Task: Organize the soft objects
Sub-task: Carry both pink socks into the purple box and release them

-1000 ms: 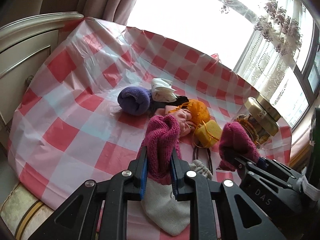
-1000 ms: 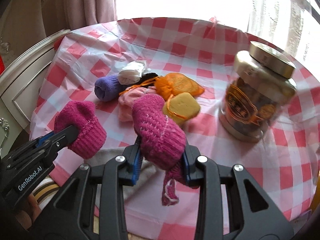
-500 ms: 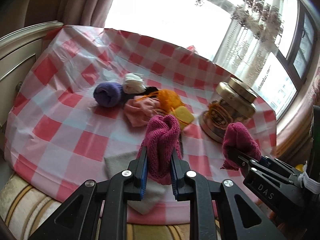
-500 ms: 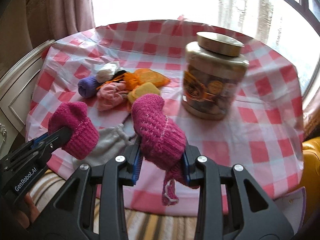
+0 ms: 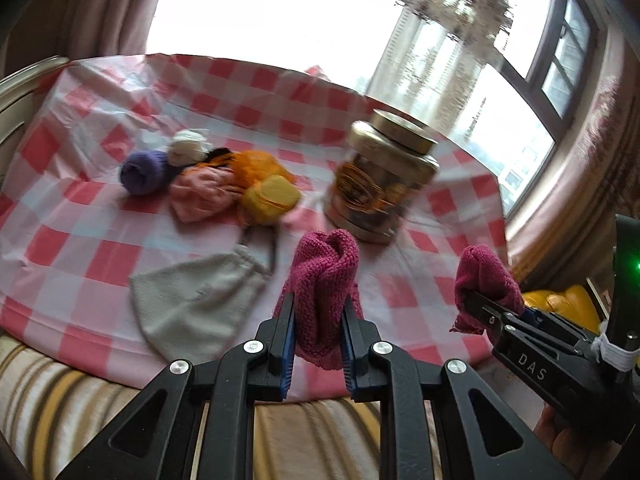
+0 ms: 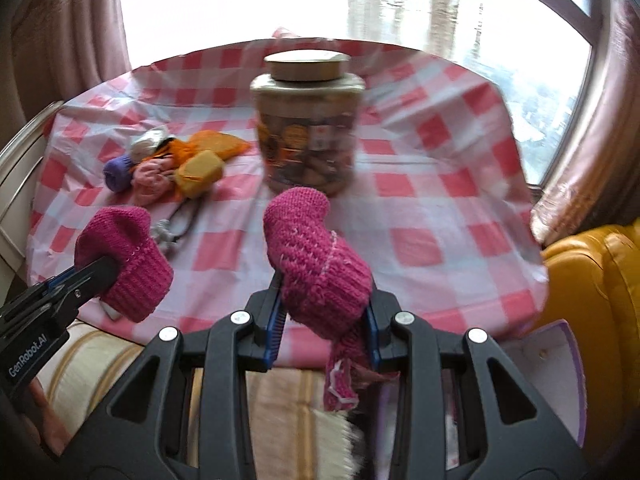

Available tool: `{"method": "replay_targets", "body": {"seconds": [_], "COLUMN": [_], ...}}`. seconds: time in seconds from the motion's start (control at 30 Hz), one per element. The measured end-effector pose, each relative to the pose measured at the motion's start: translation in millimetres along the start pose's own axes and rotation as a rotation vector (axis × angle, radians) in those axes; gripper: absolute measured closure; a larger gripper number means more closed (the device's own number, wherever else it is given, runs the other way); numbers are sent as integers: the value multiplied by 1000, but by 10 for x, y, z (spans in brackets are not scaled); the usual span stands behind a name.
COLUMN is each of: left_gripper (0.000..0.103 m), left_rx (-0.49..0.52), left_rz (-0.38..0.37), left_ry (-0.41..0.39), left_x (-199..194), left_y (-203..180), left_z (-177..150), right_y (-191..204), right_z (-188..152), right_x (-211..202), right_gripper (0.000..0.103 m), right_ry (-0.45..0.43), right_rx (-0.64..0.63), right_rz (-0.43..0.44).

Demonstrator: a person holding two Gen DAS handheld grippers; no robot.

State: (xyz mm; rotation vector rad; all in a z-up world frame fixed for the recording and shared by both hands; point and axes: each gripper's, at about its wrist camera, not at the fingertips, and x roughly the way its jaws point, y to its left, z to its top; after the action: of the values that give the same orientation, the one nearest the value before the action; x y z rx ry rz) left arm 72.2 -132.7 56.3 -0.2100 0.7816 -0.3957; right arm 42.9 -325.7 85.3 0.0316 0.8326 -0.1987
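Magenta knit sock (image 5: 324, 280) (ribbed), red-and-white checked tablecloth (image 5: 100, 256).

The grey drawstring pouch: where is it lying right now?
In the left wrist view the grey drawstring pouch lies flat near the front edge of the checked tablecloth, left of the left gripper, with the yellow pouch behind it.

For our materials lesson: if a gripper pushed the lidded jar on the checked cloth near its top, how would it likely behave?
The jar stands tall and upright, so a push near the gold lid would probably tip it rather than slide it. It looks packed full, so likely heavy. Its smooth, rigid wall may slip on the loose tablecloth.
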Motion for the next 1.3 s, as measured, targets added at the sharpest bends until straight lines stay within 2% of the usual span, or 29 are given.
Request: {"method": "replay_targets", "body": {"seconds": [0.23, 0.63, 0.9, 0.97, 1.03, 1.13, 1.3], "left_gripper": [83, 83, 83, 77, 62, 50, 47], "left_rx": [62, 179, 262, 290, 317, 347, 355], "left_rz": [-81, -254, -315, -326, -326, -300, -210], "left_ry": [64, 220, 278, 297, 313, 298, 263], "left_x": [56, 174, 188, 203, 213, 189, 169], "left_y": [-426, -1230, -1621, -1715, -1791, -1837, -1761], "left_z": [-152, -530, -732, -778, -826, -846, -811], "right_y": [-394, -1070, -1438, -1501, -1541, -1573, -1504], "right_z": [-173, -579, -776, -805, -823, -834, -822], "right_x": [-151, -333, -445, -467, -474, -478, -445], "right_gripper": [66, 66, 64, 59, 57, 46, 44], "right_ry": [10, 62, 90, 94, 97, 97, 97], "right_rx": [37, 119, 176, 190, 201, 211, 202], "right_rz": [-58, -168, -242, -261, -266, -265, -244]}}
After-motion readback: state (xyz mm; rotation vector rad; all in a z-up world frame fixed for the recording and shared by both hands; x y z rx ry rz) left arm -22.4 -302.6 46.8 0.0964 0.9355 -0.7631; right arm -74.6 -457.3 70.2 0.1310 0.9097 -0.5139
